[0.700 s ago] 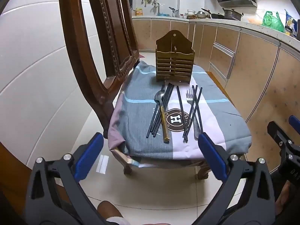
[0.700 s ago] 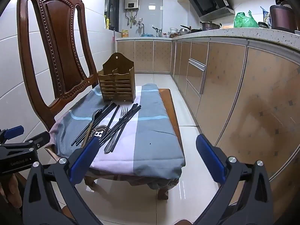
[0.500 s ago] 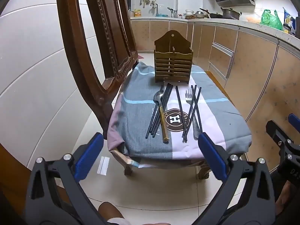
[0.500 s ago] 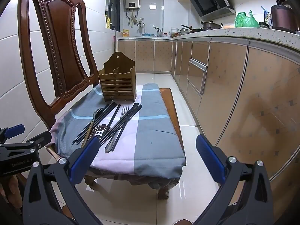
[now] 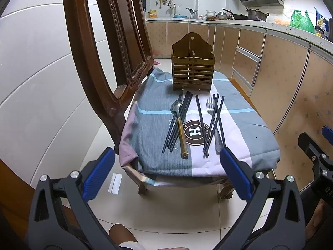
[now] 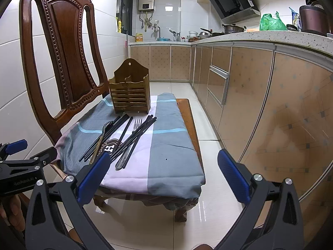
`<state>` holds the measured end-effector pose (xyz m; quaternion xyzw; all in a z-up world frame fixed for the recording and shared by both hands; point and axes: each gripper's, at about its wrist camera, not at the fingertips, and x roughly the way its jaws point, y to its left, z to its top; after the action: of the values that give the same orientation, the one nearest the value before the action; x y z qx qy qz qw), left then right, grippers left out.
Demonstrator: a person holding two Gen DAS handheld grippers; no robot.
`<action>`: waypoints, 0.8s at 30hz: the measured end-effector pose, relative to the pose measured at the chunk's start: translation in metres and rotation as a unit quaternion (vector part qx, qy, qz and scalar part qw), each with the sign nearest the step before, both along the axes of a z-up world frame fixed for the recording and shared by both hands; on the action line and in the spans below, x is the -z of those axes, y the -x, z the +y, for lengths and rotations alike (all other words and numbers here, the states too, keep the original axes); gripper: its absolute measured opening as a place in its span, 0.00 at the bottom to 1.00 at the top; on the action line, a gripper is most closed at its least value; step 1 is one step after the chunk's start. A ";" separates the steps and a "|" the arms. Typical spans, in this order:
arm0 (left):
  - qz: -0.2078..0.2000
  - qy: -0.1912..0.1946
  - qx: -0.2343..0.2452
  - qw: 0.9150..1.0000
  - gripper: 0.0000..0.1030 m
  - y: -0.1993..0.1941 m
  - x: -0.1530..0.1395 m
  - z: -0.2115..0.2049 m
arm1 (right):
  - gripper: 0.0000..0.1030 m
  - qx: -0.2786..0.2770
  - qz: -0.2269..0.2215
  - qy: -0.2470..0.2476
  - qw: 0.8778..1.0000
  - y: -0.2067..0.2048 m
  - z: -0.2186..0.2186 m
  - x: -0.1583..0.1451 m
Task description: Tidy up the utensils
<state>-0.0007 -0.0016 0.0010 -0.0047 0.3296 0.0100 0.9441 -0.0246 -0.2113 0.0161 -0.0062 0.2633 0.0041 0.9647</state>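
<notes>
So both my left gripper and right gripper have jaws wide apart, holding nothing. I think the chopsticks, spoon and fork in front of the wooden holder are thin, hard, light and slippery, so I would pinch each near its middle.

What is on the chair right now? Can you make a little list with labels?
seat cover: striped cloth with an H badge
holder: wooden utensil holder, upright at the far end, looks empty
spoon: spoon lying flat
fork: fork lying flat
chopsticks: black chopsticks in loose bunches
left gripper: open, empty
right gripper: open, empty
</notes>
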 end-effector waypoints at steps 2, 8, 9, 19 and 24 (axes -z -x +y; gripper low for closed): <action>0.000 0.000 0.000 1.000 0.97 0.001 0.000 0.000 | 0.98 0.001 0.000 0.000 1.000 0.000 0.000 0.000; 0.001 -0.003 -0.001 1.000 0.97 0.000 0.002 -0.001 | 0.98 -0.001 0.003 -0.004 1.000 0.000 -0.001 0.000; 0.002 -0.004 -0.002 1.000 0.97 0.000 0.003 -0.001 | 0.98 -0.001 0.003 -0.003 1.000 0.000 0.000 0.000; 0.004 -0.003 -0.001 1.000 0.97 0.000 0.005 -0.001 | 0.98 -0.005 0.003 -0.006 1.000 0.001 -0.001 0.001; 0.004 -0.004 -0.002 1.000 0.97 0.001 0.007 -0.001 | 0.98 -0.008 0.004 -0.008 1.000 0.001 0.000 0.001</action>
<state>-0.0013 -0.0025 -0.0059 -0.0020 0.3334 0.0134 0.9427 -0.0255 -0.2109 0.0147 -0.0009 0.2672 0.0140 0.9635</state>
